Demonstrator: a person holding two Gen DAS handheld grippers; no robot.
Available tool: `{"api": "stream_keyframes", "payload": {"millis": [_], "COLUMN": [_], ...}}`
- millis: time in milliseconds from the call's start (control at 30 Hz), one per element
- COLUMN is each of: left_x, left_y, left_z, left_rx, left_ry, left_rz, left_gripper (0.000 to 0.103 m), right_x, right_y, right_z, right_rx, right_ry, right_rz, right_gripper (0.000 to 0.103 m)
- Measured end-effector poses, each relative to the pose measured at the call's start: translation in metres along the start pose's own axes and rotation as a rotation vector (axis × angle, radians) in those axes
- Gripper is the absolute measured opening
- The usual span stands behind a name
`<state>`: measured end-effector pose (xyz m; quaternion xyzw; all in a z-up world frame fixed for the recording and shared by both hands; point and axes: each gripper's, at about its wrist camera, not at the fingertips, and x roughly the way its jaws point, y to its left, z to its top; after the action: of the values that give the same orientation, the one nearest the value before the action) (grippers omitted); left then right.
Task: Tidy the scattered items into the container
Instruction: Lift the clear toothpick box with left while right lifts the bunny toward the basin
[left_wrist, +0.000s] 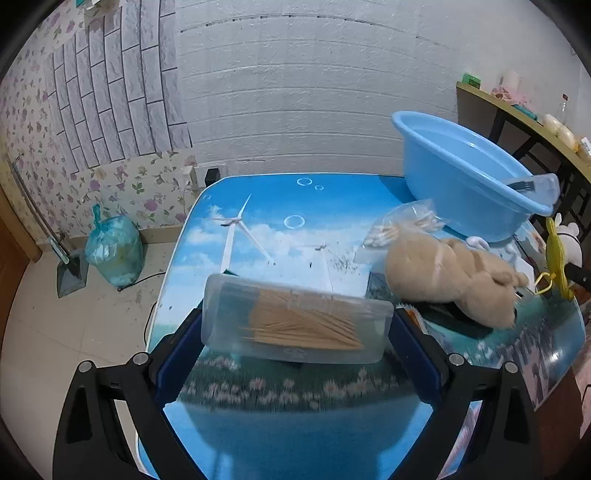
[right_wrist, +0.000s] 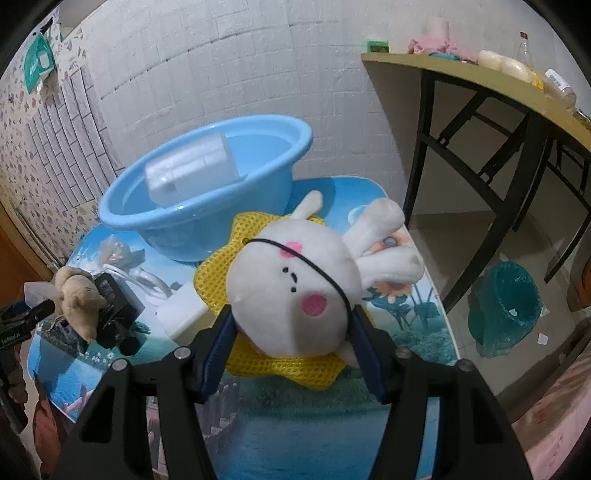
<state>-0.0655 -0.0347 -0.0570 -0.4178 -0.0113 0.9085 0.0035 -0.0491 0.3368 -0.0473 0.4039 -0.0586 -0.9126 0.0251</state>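
The left tongs (left_wrist: 295, 325) clamp a stiff, slippery toothpick box (left_wrist: 295, 319) by its ends above the desk (left_wrist: 280, 229). The right tongs (right_wrist: 291, 332) squeeze the soft, light rabbit toy (right_wrist: 295, 280) across its head, beside the blue basin (right_wrist: 207, 206).

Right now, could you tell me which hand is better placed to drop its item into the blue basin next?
Probably right: the right gripper clasps the white plush rabbit just before the blue basin.

Basin (right_wrist: 207, 192) sitting at far end of counter (left_wrist: 280, 229), box (right_wrist: 192, 173) lying in it. Rabbit toy (right_wrist: 295, 284) lying before basin on mesh mat (right_wrist: 214, 273). Bear toy (left_wrist: 450, 280) lying left of rabbit; toothpick case (left_wrist: 295, 321) sitting further left.
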Motion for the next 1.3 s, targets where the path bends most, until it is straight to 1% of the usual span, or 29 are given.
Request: {"api": "stream_keyframes", "payload": {"millis": [200,333,500,767,967,1133,1200,1267,1300], "left_x": [-0.020,-0.032,-0.043,-0.038,-0.041,-0.038,-0.036,-0.033,-0.032], "left_y": [0.000,-0.001,-0.006,-0.013,-0.017,-0.012,-0.012,-0.012,-0.011], "left_z": [-0.009,-0.014,-0.023,-0.041,-0.045,-0.045,-0.046,-0.047,-0.049], "left_rx": [0.005,0.004,0.019,0.036,0.054,0.026,0.024,0.028,0.030], "left_ry": [-0.021,-0.034,-0.030,0.032,0.026,0.031,0.042,0.054,0.057], "left_rz": [0.001,-0.006,-0.022,-0.042,-0.048,-0.065,-0.058,-0.032,-0.034], "left_gripper": [0.096,0.096,0.096,0.096,0.097,0.097,0.097,0.097,0.097], "right_x": [-0.020,-0.025,-0.032,-0.032,-0.033,-0.031,-0.030,-0.028,-0.028], "right_y": [-0.006,-0.007,-0.001,0.006,0.000,0.001,0.002,0.003,0.003], "right_z": [-0.005,-0.012,-0.020,-0.029,-0.030,-0.032,-0.032,-0.033,-0.033], "right_rx": [0.022,0.022,-0.007,-0.047,-0.027,-0.039,-0.041,-0.040,-0.042], "right_ry": [-0.029,-0.022,-0.008,0.020,0.021,0.026,0.033,0.039,0.036], "right_rz": [0.011,0.016,0.036,0.054,0.068,0.071,0.070,0.072,0.070], "right_gripper": [0.060,0.060,0.060,0.060,0.061,0.065,0.065,0.065,0.065]}}
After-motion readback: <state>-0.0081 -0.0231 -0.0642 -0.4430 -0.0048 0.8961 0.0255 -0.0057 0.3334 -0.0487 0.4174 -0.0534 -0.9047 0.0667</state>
